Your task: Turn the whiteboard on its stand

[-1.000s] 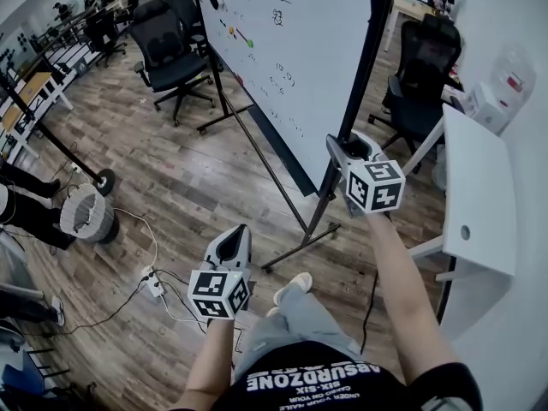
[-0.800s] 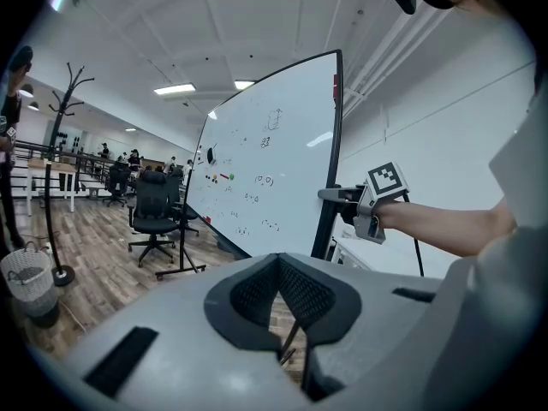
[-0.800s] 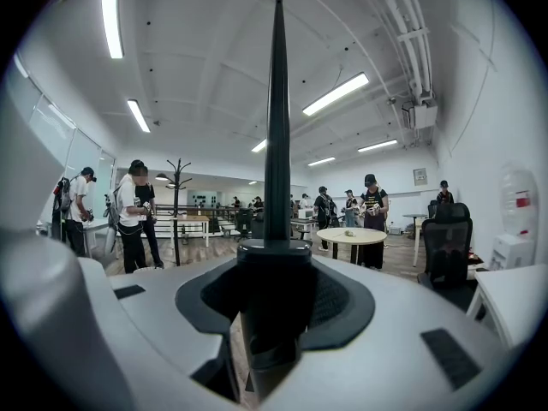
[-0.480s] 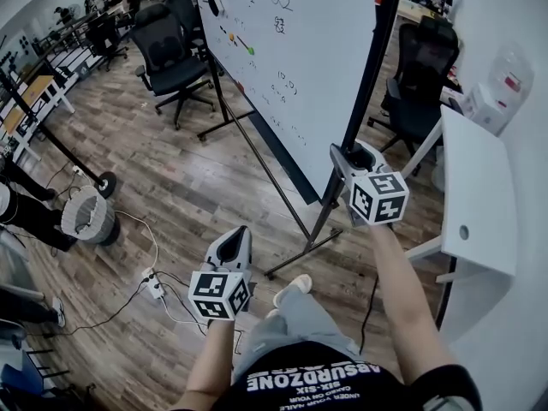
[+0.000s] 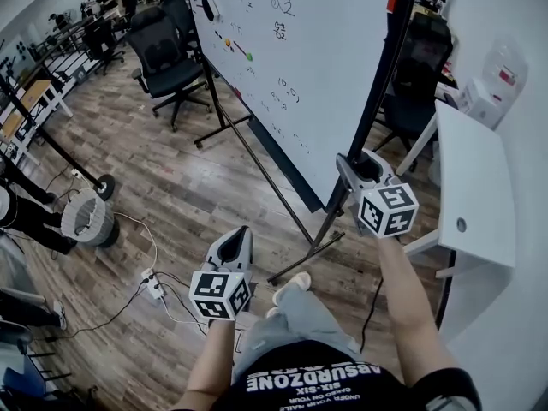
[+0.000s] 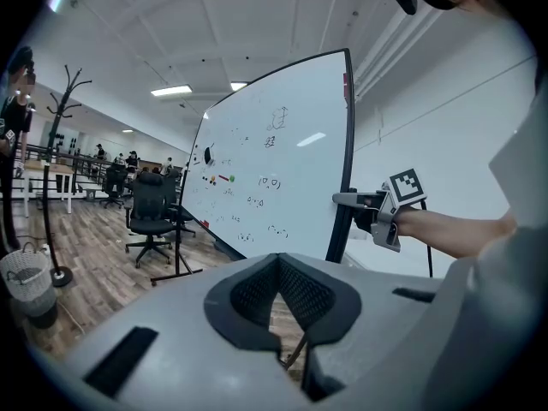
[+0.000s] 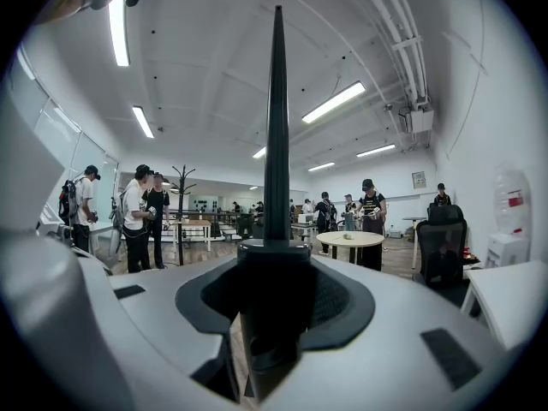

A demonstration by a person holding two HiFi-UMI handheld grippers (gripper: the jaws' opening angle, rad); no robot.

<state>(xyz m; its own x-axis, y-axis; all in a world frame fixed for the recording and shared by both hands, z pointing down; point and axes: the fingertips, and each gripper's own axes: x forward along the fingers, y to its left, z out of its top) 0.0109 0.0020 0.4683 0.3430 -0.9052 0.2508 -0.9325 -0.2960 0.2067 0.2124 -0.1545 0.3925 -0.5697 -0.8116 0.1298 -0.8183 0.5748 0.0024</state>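
**Right tongs on board edge, left idle**

I have the right tongs clamped on the black side frame of the whiteboard, which is upright on its stand just ahead of me. The left tongs are closed, empty and held low. The board looks stiff, big and likely top-heavy. Its panel is slick, so the frame edge is the place to hold. The wood floor is smooth. An office chair sits beyond, a white bench close on my right, and cables near my feet.

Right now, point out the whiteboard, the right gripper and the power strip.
whiteboard [image 5: 317,67], head view, white writing face.
right gripper [image 5: 354,164], head view, between its fingertips.
power strip [image 5: 153,284], head view, white casing.
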